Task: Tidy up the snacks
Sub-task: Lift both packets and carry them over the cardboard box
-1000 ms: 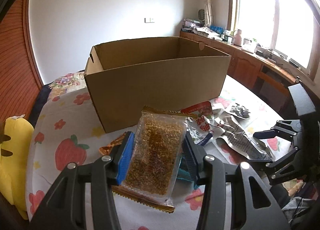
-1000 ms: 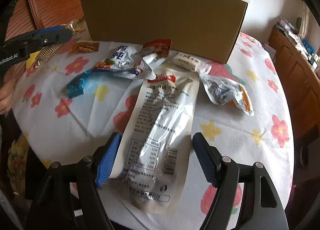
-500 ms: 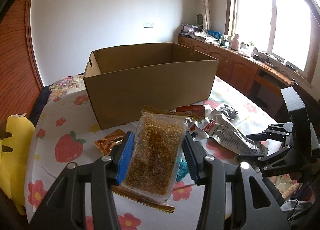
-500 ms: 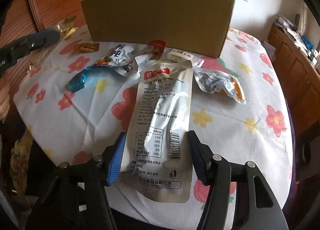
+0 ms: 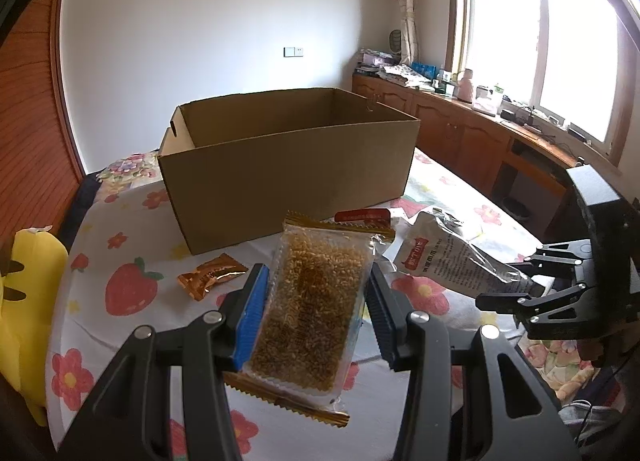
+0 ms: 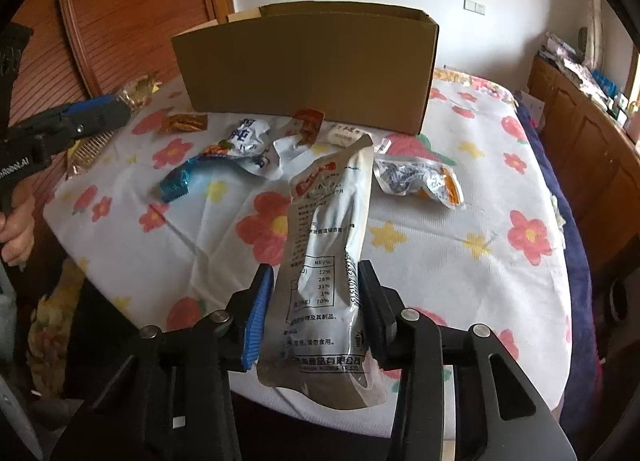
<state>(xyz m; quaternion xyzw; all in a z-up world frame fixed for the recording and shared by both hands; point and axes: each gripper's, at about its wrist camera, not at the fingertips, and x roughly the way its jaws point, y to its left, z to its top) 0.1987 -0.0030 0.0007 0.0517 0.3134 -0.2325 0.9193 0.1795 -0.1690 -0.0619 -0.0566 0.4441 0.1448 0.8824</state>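
My left gripper [image 5: 316, 313] is shut on a clear pack of golden grain snack [image 5: 312, 313] and holds it above the table in front of the open cardboard box [image 5: 288, 173]. My right gripper [image 6: 316, 313] is shut on a long silver pouch [image 6: 328, 261], lifted off the floral tablecloth [image 6: 460, 269]. The box [image 6: 308, 65] stands at the far side of the table. In the right wrist view the left gripper [image 6: 92, 115] shows at the left edge with its pack. The right gripper and pouch [image 5: 452, 265] show at the right of the left wrist view.
Loose snacks lie before the box: an orange packet [image 5: 210, 275], a blue-white bag [image 6: 224, 157], a red packet [image 6: 308, 125], a small white bar [image 6: 346, 135] and a clear orange-edged bag [image 6: 420, 181]. A yellow toy [image 5: 24, 301] sits left; wooden cabinets [image 5: 460, 133] line the right wall.
The right gripper closed on the silver pouch and lifted it off the table. The left gripper rose and drew back from the box with its pack.
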